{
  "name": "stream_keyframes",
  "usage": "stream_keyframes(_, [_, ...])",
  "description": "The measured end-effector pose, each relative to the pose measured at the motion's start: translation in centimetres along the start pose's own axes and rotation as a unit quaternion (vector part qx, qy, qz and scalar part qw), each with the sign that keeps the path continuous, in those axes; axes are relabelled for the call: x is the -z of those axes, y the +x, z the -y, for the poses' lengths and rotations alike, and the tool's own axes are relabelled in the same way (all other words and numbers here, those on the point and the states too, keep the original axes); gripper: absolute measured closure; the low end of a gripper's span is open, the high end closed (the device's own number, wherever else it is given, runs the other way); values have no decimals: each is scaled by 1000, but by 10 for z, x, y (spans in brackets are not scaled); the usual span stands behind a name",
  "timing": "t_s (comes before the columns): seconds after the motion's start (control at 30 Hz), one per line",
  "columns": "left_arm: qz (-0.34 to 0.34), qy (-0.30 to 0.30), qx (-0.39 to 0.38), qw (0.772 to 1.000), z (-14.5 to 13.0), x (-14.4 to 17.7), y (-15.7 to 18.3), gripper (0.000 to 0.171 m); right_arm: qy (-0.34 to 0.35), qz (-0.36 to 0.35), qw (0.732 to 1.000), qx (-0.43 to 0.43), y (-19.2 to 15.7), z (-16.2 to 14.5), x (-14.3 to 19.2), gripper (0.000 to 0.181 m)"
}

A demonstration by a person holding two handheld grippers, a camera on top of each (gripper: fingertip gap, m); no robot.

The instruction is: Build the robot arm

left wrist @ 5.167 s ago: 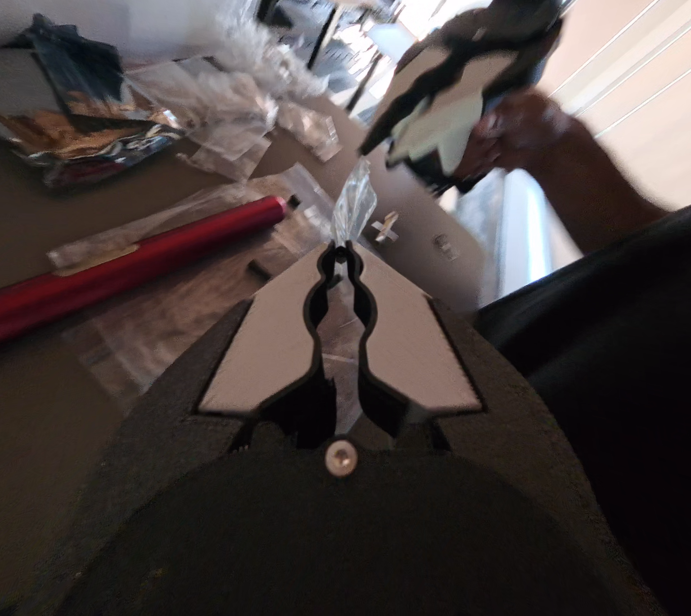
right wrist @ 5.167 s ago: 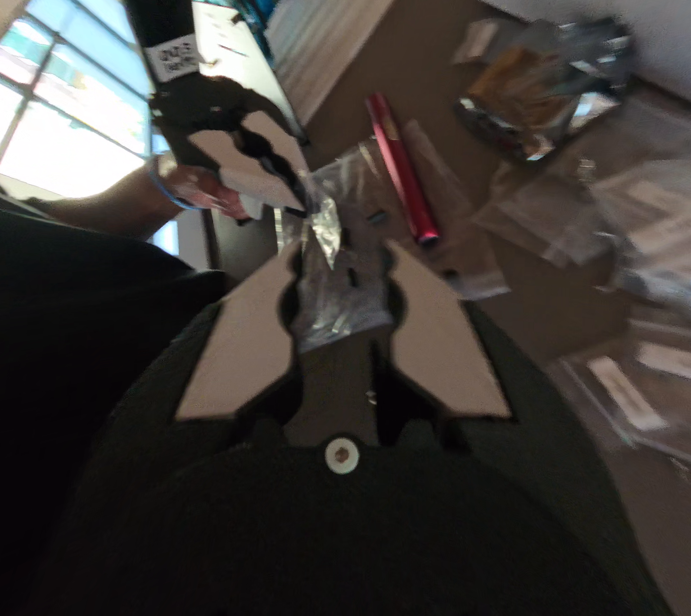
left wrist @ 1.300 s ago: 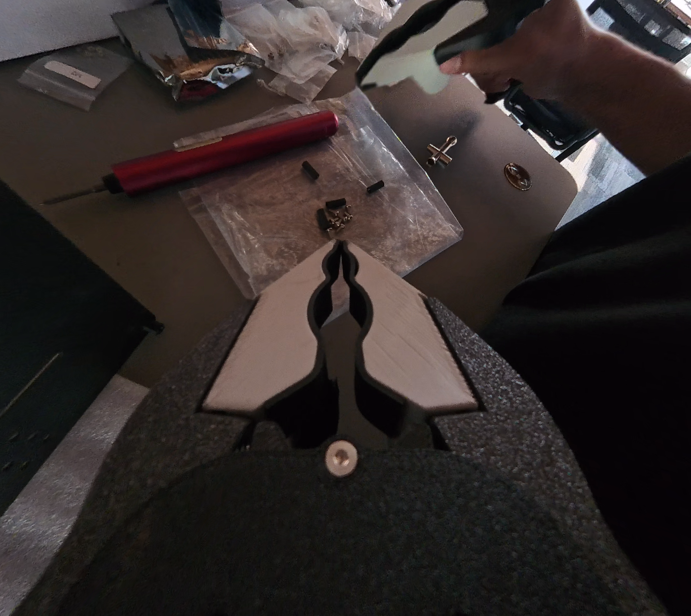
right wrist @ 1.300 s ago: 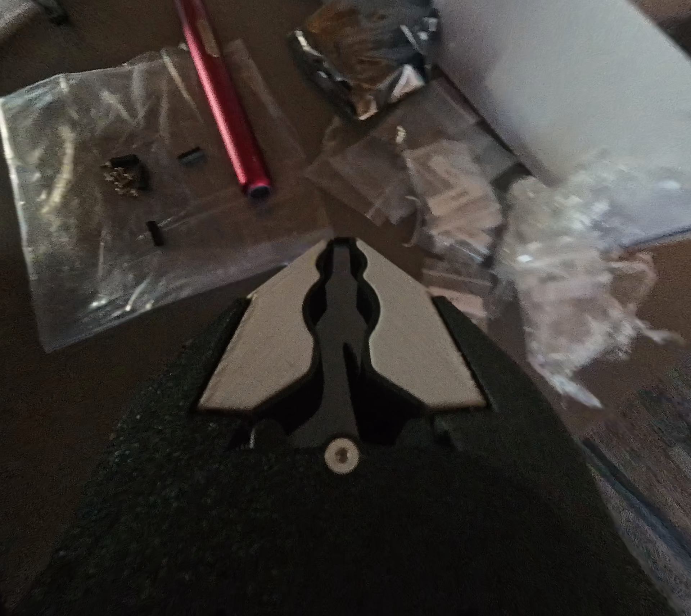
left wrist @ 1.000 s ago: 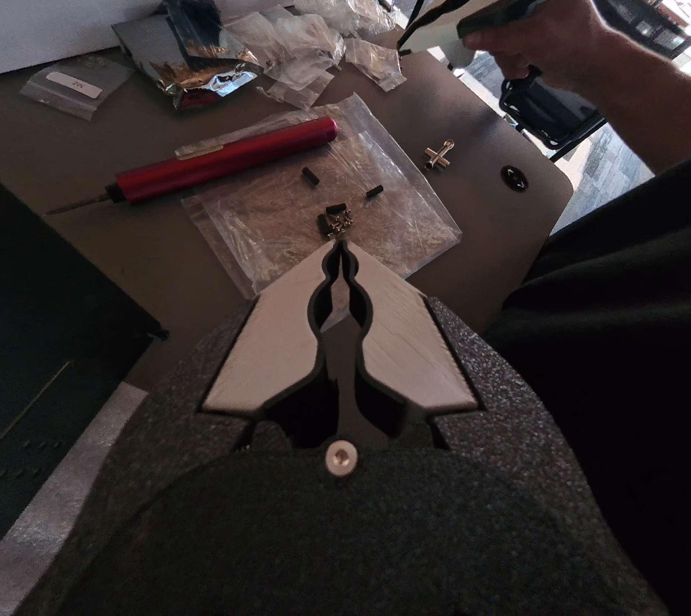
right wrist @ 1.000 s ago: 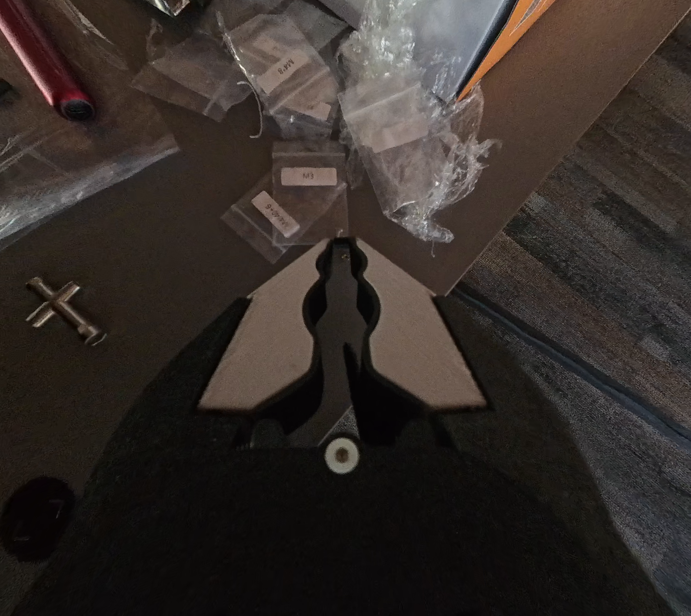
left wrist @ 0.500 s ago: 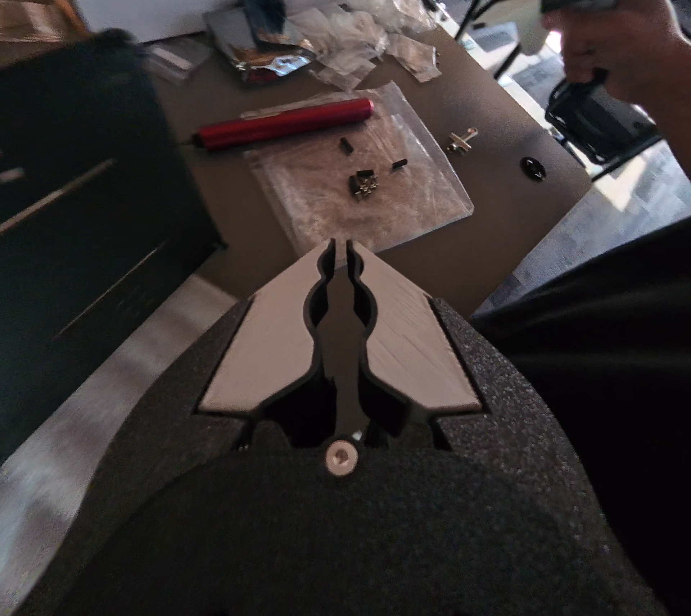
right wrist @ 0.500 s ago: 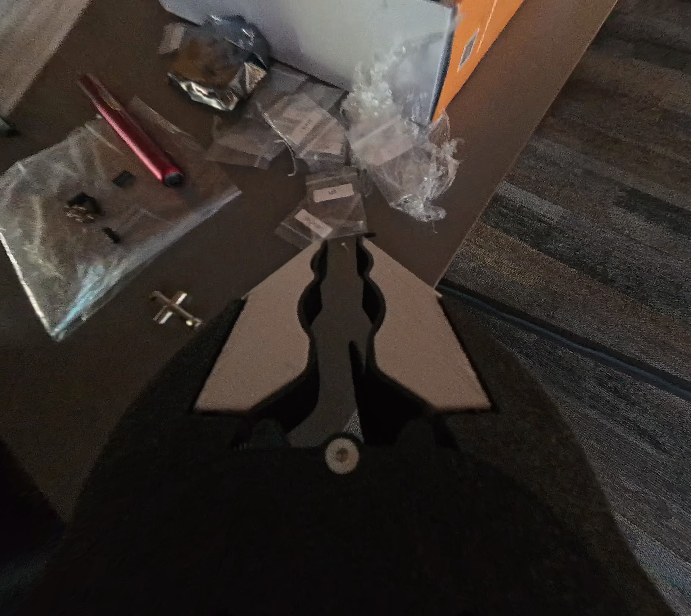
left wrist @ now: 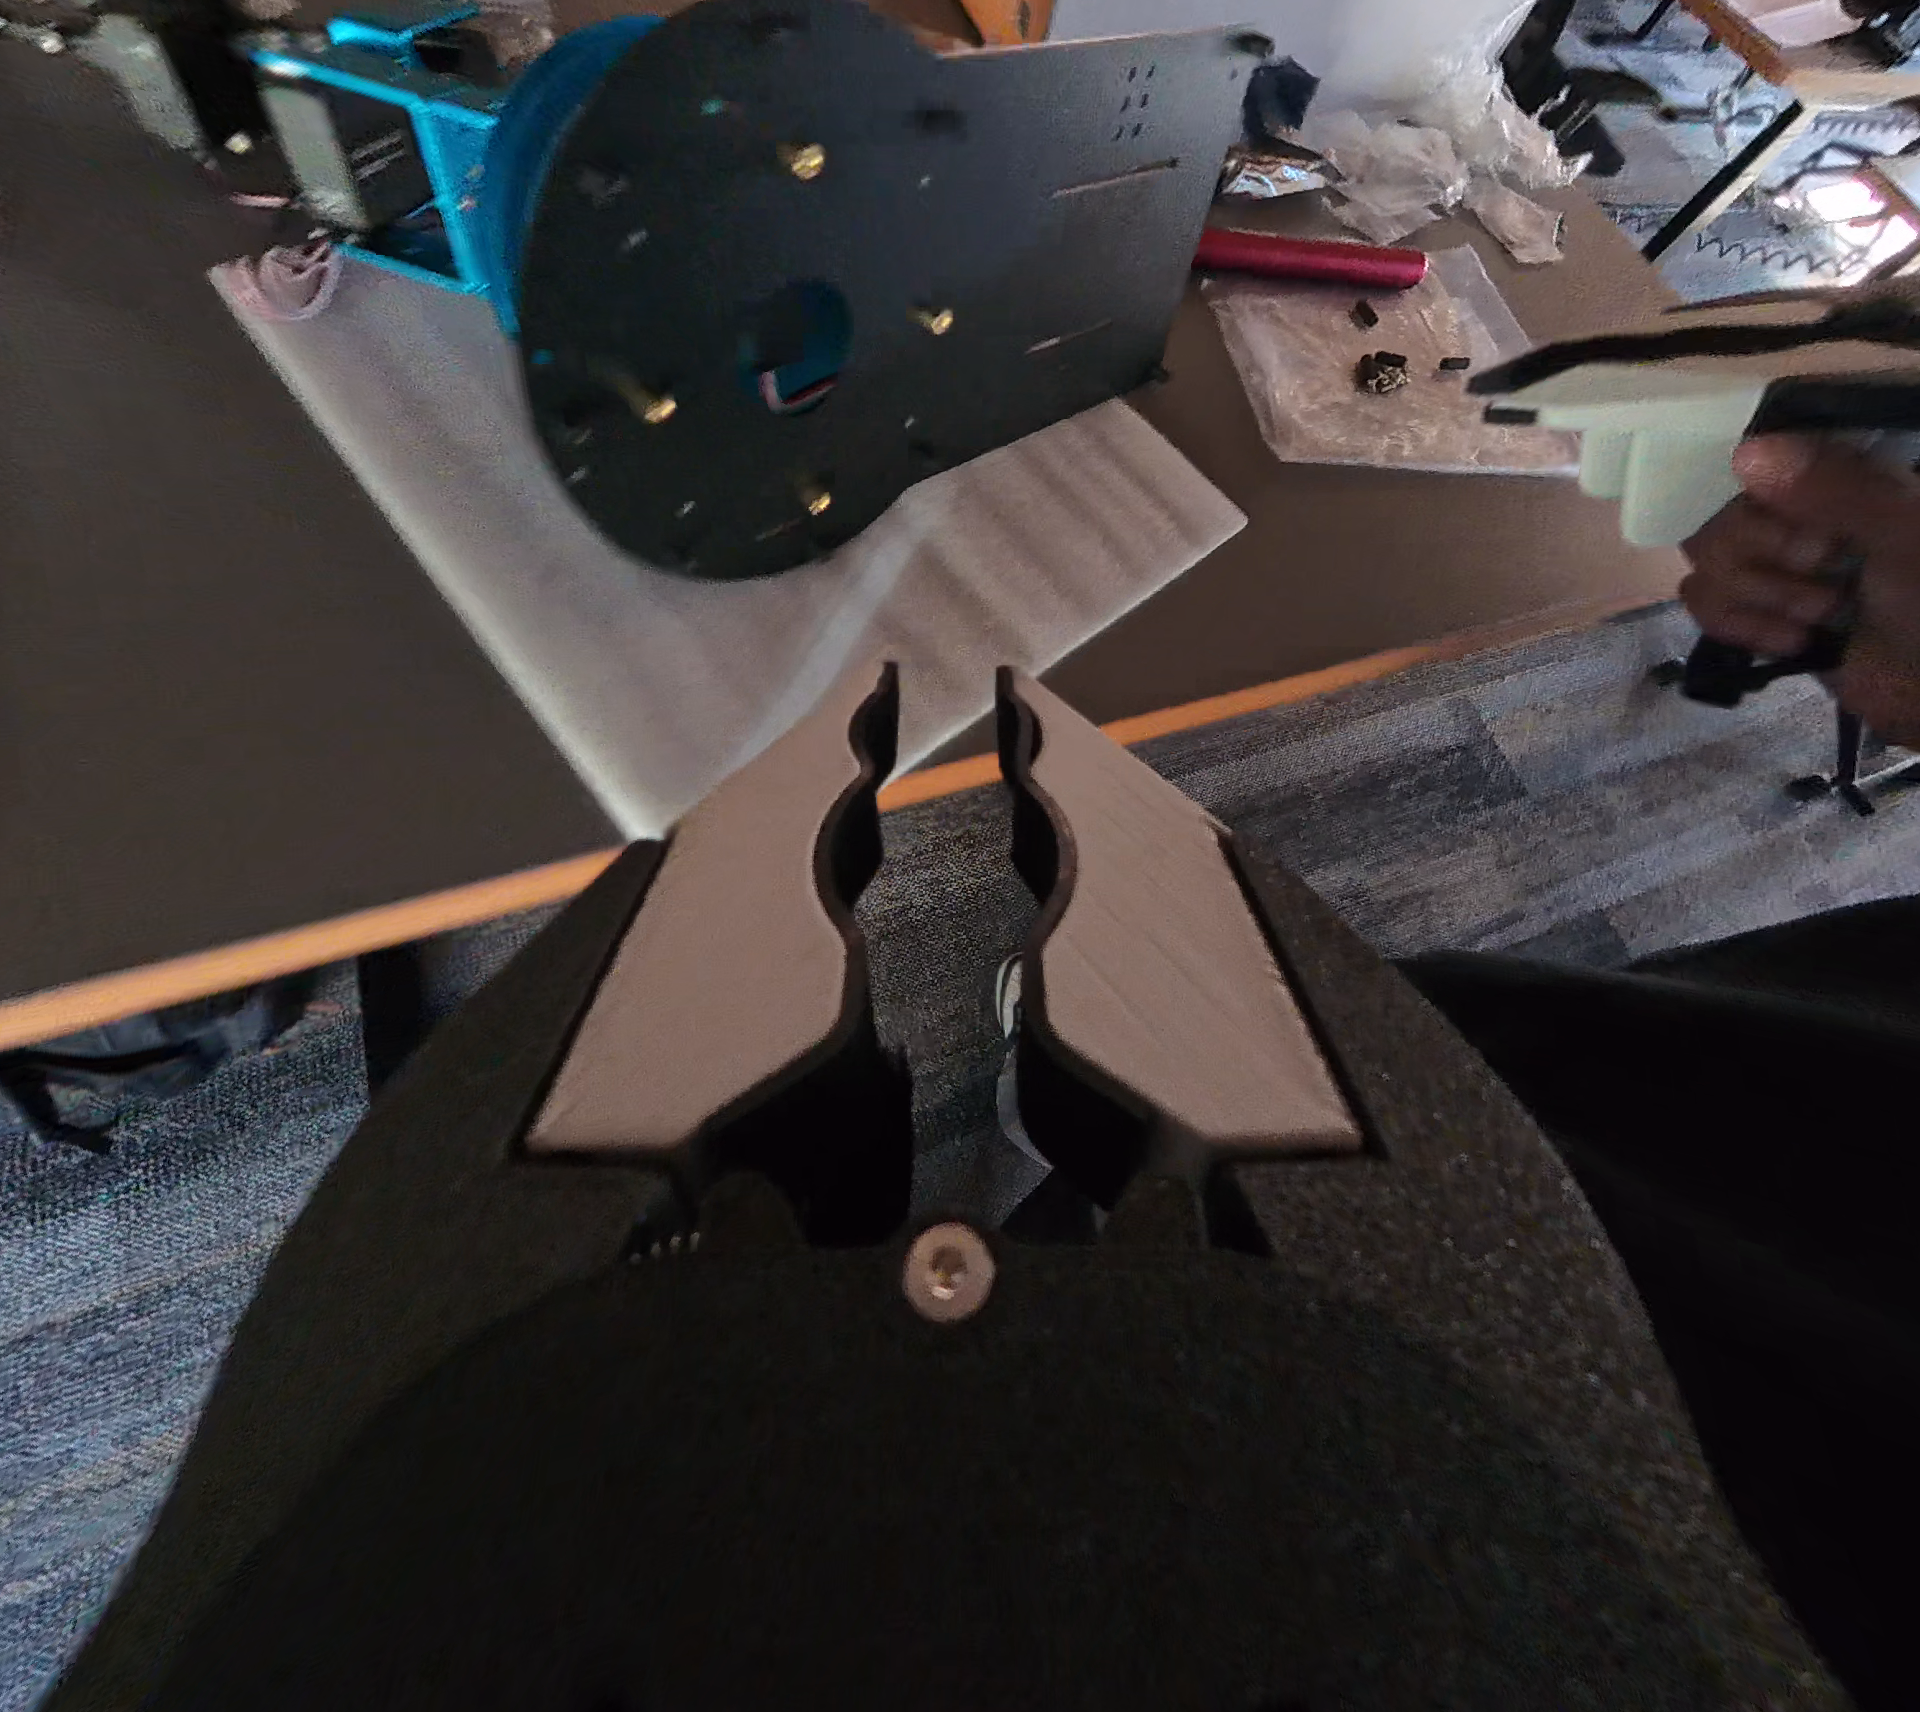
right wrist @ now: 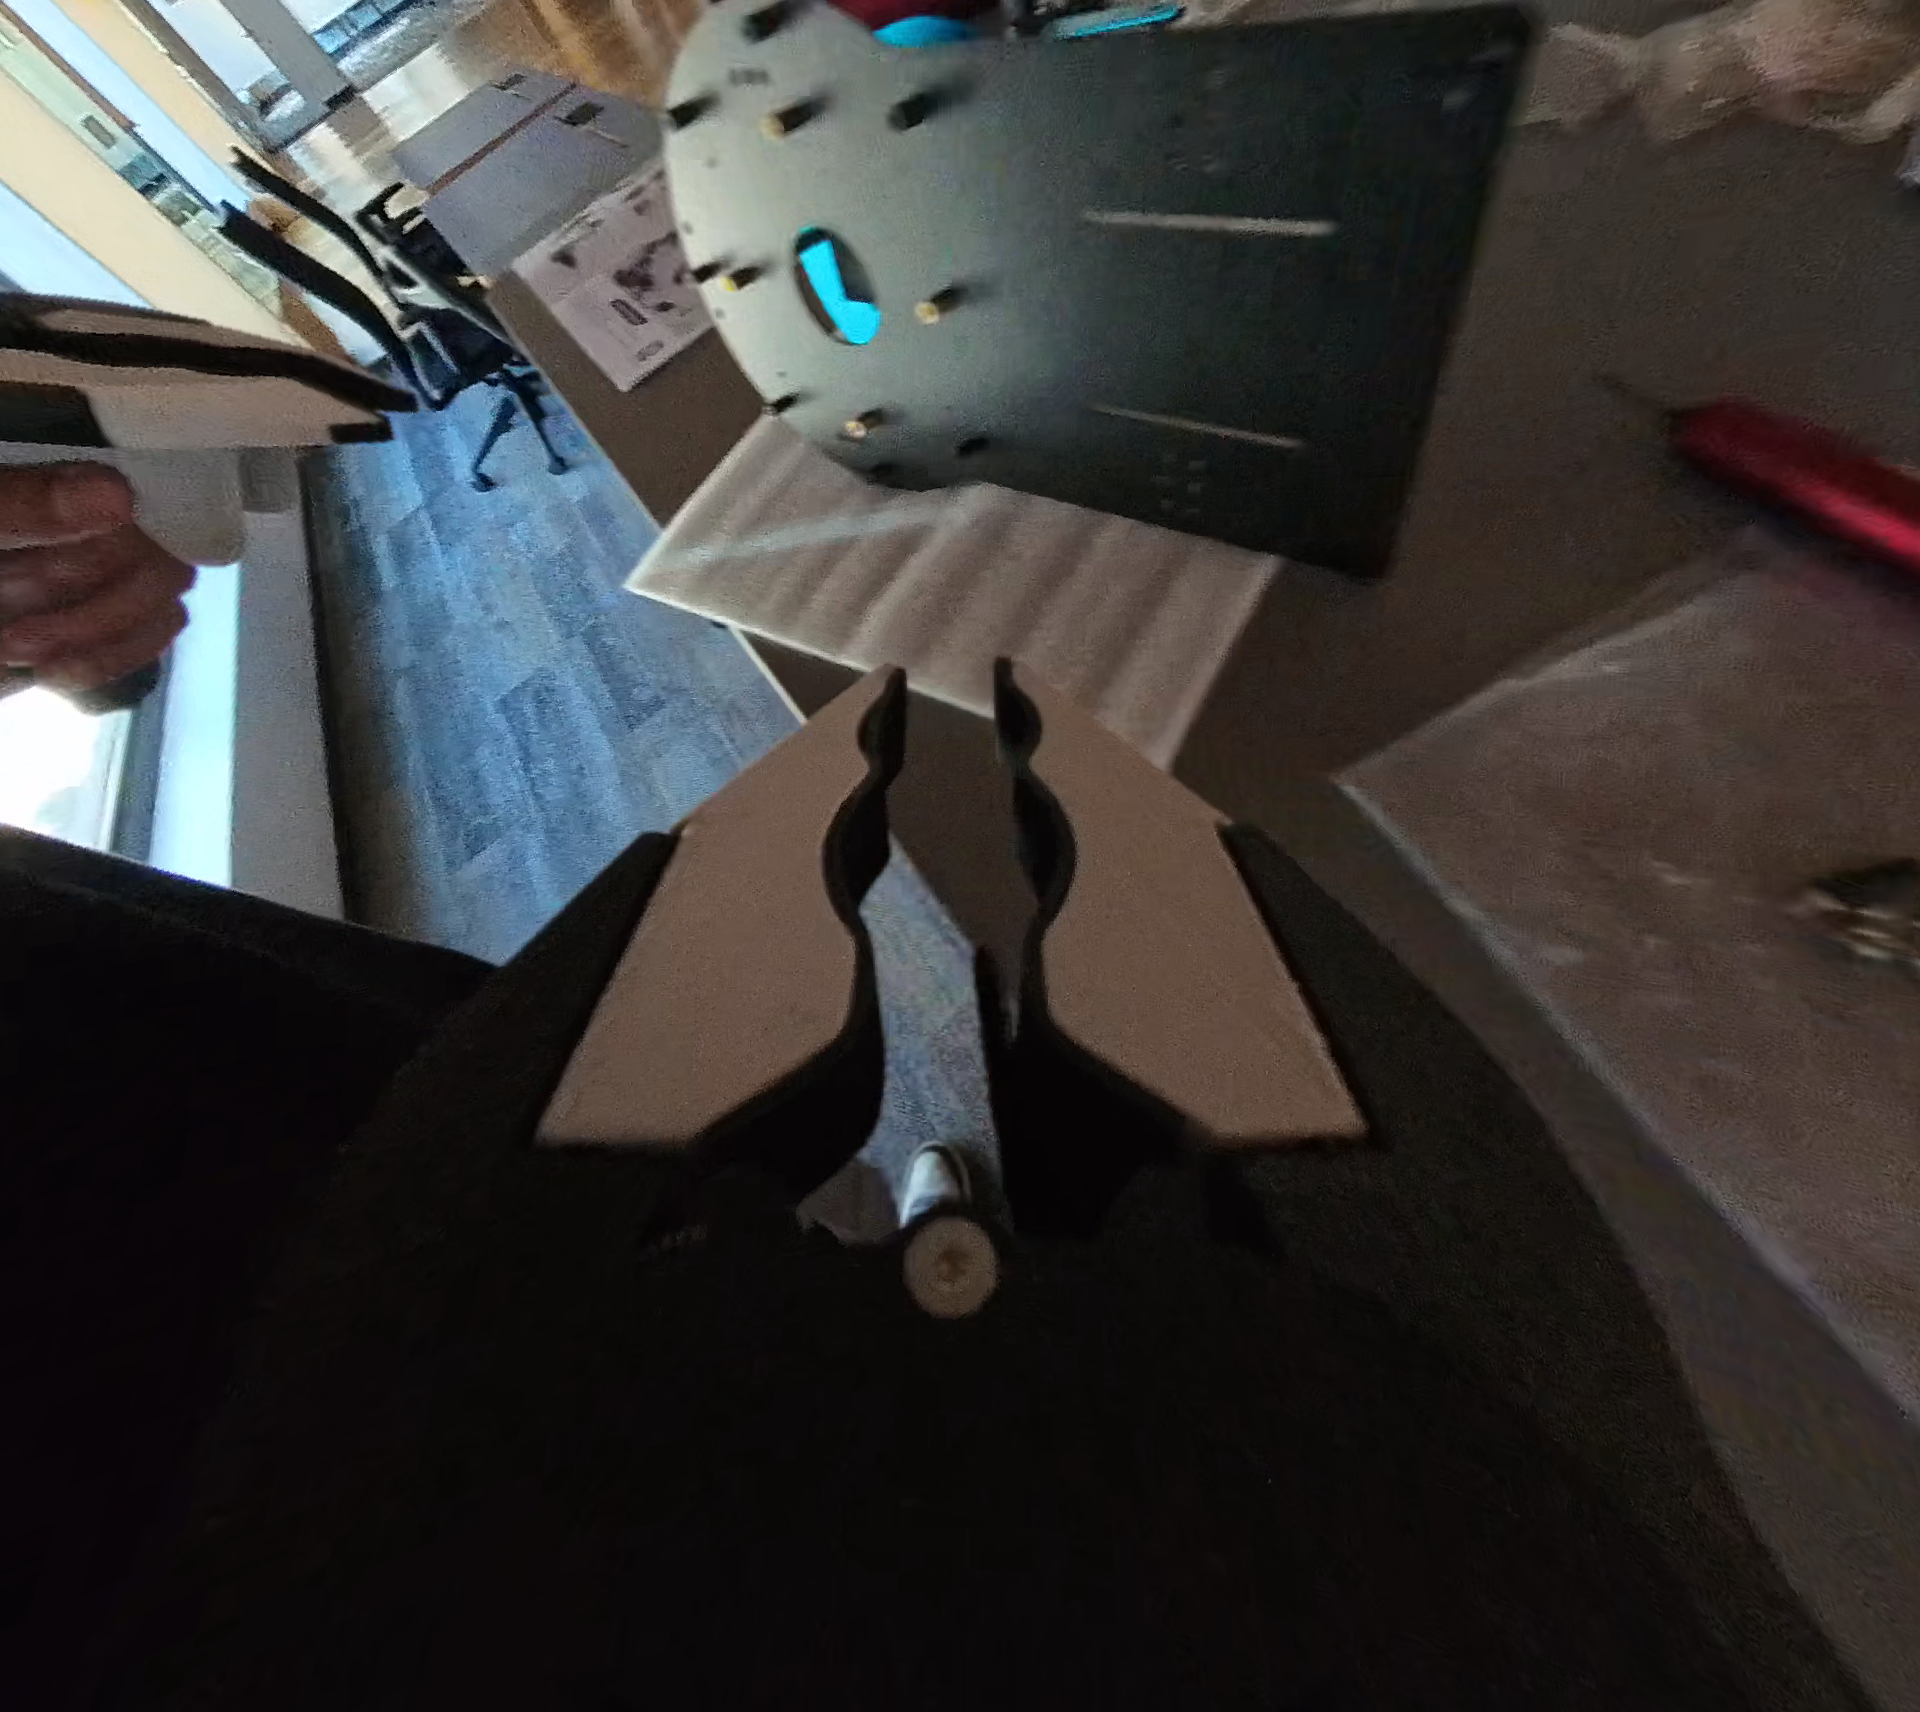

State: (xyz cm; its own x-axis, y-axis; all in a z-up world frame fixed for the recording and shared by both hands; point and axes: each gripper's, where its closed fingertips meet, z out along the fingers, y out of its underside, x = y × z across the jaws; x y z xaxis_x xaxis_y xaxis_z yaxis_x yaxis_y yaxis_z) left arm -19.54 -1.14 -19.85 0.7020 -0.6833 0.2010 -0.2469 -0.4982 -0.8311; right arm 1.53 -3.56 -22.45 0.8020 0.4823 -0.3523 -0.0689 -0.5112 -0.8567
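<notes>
Both tools have swung off the clear bag (left wrist: 1382, 374) of small parts toward the black plate (left wrist: 831, 280) on white foam (left wrist: 727, 644): left gripper (left wrist: 940, 686) and right gripper (right wrist: 948, 688) hover short of the plate, jaws slightly apart, gripping nothing.

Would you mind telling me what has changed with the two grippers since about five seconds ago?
The left gripper let go of the clear bag it was pinching and now stands slightly open and empty. Both it and the right gripper pulled back off the table edge and now face the black plate on the white foam sheet. The red tool and screw bag stayed on the table.
</notes>
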Motion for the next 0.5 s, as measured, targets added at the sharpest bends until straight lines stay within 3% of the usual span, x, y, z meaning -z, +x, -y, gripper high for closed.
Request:
stream_keyframes(0.1, [5,11,3,1000,-17,37,-23,154,-4,27,1000,-12,-53,-9,-30,165])
stream_keyframes(0.27, [22,17,-22,999,-41,87,-58,155,19,15,998,-58,-103,-13,-46,165])
stream_keyframes(0.5, [46,10,-26,999,-53,131,-99,155,80,-85,986,-117,-113,-19,11,165])
